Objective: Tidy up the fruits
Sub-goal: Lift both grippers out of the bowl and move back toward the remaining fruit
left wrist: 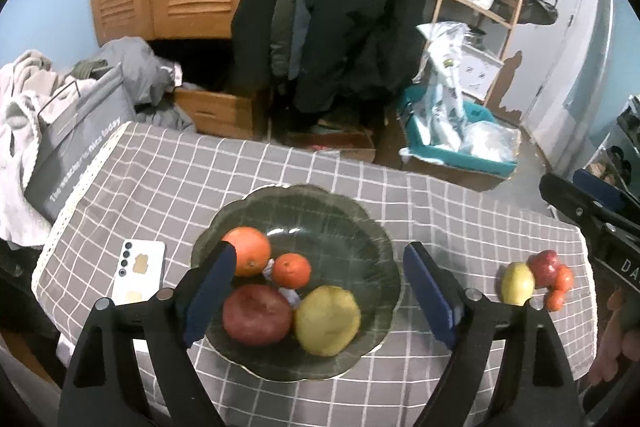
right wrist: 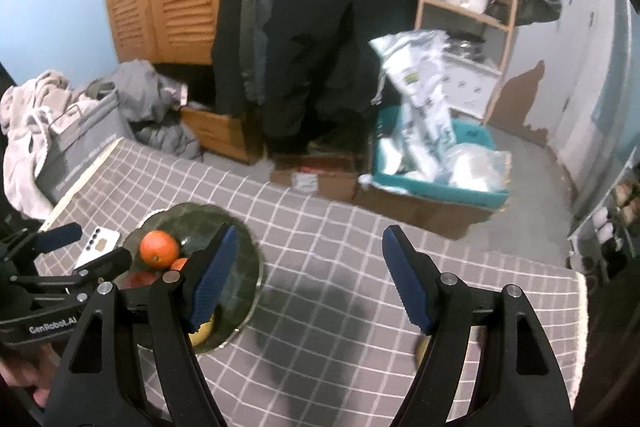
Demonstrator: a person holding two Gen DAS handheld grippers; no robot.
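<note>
1. Presently the left gripper (left wrist: 318,289) hangs with jaws wide apart and empty above the green bowl (left wrist: 360,227), which holds an orange (left wrist: 250,253), tangerine (left wrist: 294,270), red apple (left wrist: 256,315) and yellow pear (left wrist: 328,319); the pear's long axis cannot be told.
2. Right of that gripper, a loose fruit cluster (left wrist: 536,279) lies on the grey checked tablecloth (left wrist: 280,167).
3. The right gripper (right wrist: 308,279) is likewise spread and empty; the bowl (right wrist: 240,239) lies to its left.
4. Only the left view shows the loose cluster whole.

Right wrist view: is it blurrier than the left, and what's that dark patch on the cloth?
Right wrist view: somewhat softer, background smeared; the dark patch on the tablecloth looks like a shadow. Left wrist view: sharper on the bowl and its fruit; edges bend from fisheye.
</note>
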